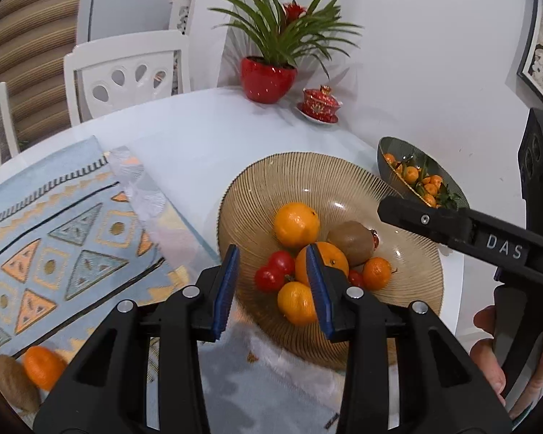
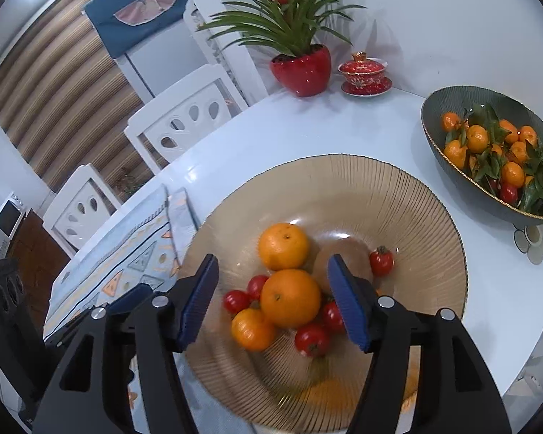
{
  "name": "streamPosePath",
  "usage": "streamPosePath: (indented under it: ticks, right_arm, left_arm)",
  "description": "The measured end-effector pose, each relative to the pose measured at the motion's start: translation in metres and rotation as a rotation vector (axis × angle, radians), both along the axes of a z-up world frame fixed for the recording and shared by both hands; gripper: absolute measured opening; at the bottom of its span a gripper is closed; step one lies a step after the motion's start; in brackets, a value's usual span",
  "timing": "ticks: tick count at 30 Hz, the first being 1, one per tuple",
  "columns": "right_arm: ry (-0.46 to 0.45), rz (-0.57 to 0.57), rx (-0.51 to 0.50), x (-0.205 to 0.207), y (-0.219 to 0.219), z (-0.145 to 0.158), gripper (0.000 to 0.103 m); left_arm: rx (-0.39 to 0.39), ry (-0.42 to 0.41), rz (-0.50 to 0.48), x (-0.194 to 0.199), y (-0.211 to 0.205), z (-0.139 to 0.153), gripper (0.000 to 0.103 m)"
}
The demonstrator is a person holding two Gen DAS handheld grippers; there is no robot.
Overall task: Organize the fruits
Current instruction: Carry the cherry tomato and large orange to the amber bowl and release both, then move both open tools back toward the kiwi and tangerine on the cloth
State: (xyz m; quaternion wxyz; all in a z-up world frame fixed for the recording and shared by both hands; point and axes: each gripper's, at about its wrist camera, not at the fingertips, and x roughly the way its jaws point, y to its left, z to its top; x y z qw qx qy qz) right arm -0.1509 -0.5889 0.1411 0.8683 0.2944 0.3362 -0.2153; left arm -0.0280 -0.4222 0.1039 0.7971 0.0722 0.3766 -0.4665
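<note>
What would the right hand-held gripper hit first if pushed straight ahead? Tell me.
Most likely the large orange on the fruit pile in the amber glass bowl; it sits between the open jaws of the right hand-held gripper. Depth is uncertain.

Amber bowl (image 2: 398,195): three oranges (image 2: 290,297), one kiwi (image 2: 347,260), five tomatoes (image 2: 312,339). On the mat (image 1: 54,238): two oranges (image 1: 41,367), one kiwi (image 1: 14,381). Green bowl (image 2: 449,103): a heap of leafy mandarins (image 2: 477,138), too tangled to count. Two claws, two bowls, one potted plant (image 2: 300,61), one lidded cup (image 2: 363,72).

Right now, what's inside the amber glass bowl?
The amber glass bowl holds oranges, a kiwi and several small tomatoes. The right gripper's finger hides part of the kiwi and anything behind it.
</note>
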Motion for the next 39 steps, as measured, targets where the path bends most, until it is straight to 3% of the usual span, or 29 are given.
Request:
streamPosePath:
  ticks: [12,16,20,31,39]
  right_arm:
    - [-0.028,0.080,-0.029,-0.019,0.062,0.026,0.067]
    - [-0.027,0.117,-0.032,-0.016,0.089,0.027,0.067]
    - [-0.008,0.177,-0.037,-0.001,0.123,0.021,0.067]
    - [0.037,0.364,-0.052,0.059,0.227,-0.004,0.067]
    - [0.063,0.422,-0.027,0.102,0.259,-0.031,0.064]
  left_arm:
    - [-0.081,-0.015,0.071,-0.021,0.086,0.027,0.041]
    - [-0.092,-0.038,0.107,-0.025,0.118,0.030,0.054]
    - [-0.112,-0.056,0.164,-0.023,0.162,0.033,0.055]
    - [-0.146,-0.024,0.381,0.019,0.295,0.018,0.055]
    - [-0.162,0.055,0.534,0.063,0.364,-0.014,0.054]
